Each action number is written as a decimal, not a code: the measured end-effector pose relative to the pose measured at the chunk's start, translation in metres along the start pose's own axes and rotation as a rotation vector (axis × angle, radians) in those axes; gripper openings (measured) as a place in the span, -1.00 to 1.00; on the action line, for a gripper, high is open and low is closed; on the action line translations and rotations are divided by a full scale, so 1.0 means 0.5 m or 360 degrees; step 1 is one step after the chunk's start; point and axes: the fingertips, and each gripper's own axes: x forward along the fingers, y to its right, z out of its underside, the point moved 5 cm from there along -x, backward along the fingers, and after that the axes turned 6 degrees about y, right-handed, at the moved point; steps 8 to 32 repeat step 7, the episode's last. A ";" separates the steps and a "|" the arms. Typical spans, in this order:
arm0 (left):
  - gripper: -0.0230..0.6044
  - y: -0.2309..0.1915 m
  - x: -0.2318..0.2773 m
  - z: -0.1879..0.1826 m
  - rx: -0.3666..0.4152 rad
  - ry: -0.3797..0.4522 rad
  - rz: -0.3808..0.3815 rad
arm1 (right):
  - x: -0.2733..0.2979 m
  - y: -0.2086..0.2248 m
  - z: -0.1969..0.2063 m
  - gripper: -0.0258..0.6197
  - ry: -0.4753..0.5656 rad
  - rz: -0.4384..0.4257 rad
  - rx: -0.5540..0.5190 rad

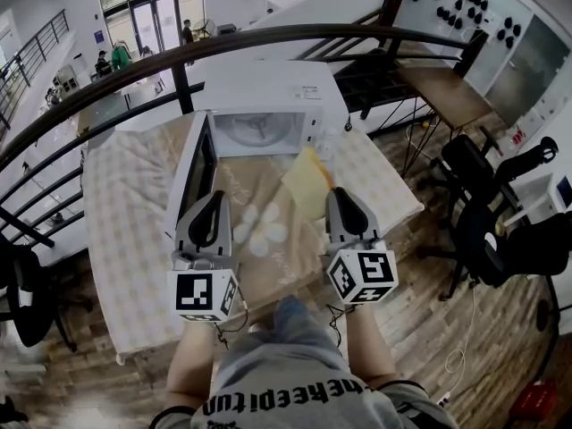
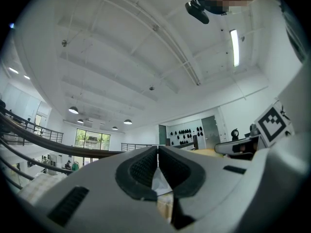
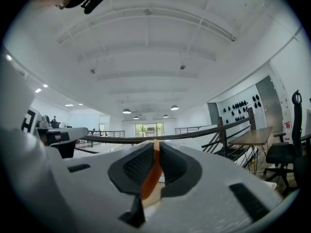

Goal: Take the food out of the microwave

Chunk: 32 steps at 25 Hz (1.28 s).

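left gripper (image 1: 217, 198) shut, empty, beside the open microwave (image 1: 268, 96) door (image 1: 198, 172). white buns (image 1: 259, 231) lie on the table (image 1: 125, 239) before it, between the grippers. right gripper (image 1: 336, 195) pinches a tilted yellow plate (image 1: 307, 184).

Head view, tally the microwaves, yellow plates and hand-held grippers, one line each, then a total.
microwave: 1, door open
yellow plate: 1, clamped in the right hand-held gripper
hand-held grippers: 2, the other being the left hand-held gripper, shut on nothing
Total: 4
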 end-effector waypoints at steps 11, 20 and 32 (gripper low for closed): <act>-0.89 -0.002 0.003 0.016 0.0052 0.0013 0.0008 | 0.003 0.006 0.002 -0.80 0.0006 0.0008 -0.0016; -0.89 -0.002 0.003 0.016 0.0052 0.0013 0.0008 | 0.003 0.006 0.002 -0.80 0.0006 0.0008 -0.0016; -0.89 -0.002 0.003 0.016 0.0052 0.0013 0.0008 | 0.003 0.006 0.002 -0.80 0.0006 0.0008 -0.0016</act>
